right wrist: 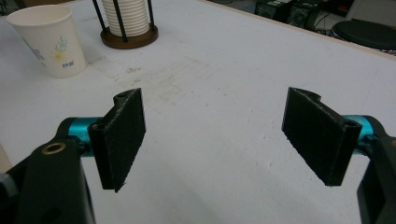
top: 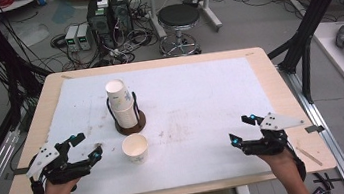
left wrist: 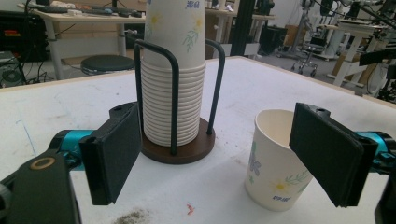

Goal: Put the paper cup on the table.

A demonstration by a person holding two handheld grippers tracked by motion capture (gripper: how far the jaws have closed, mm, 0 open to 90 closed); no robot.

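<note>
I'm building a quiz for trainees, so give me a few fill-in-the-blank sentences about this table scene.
1. The stack of paper cups stands in a wire holder on a round ____ base.
2. The single paper cup stands ____, mouth up.
3. The jaws of the left hand-held gripper are ____.
4. The single cup is closer to the ____ hand-held gripper than to the right hand-held gripper.

Missing: wooden; upright; open; left

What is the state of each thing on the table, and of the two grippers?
Single paper cup: upright, mouth up, looks empty, standing free on the table.
Stack of paper cups: nested, mouth up, standing inside the holder.
Cup holder: upright on its round brown base, loaded.
Left gripper: open, holding nothing.
Right gripper: open, holding nothing.
White table cover: flat, stained near the middle.
</note>
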